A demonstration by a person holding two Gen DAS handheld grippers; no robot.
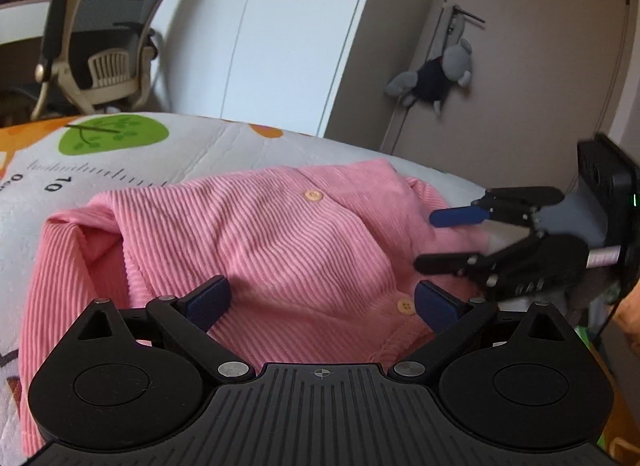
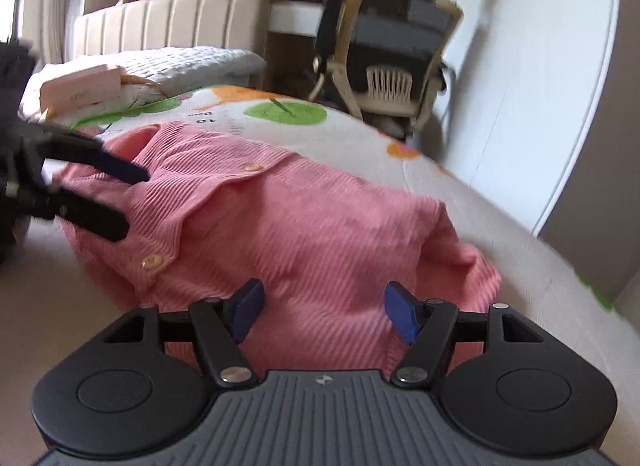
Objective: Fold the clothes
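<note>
Bedroom scene: nearest me, my left gripper [image 1: 322,302] and my right gripper [image 2: 323,312] both hover with jaws spread wide, holding nothing, low over a pink ribbed cardigan [image 1: 280,242]. It lies partly folded, button placket up, on a bed [image 1: 192,149] covered in a cartoon-print quilt. Beyond stand an office chair [image 1: 104,45] and a white wardrobe [image 1: 276,25]. To fold cleanly, I judge each gripper should pinch a near edge, lift evenly, and lay it flat without dragging.
</note>
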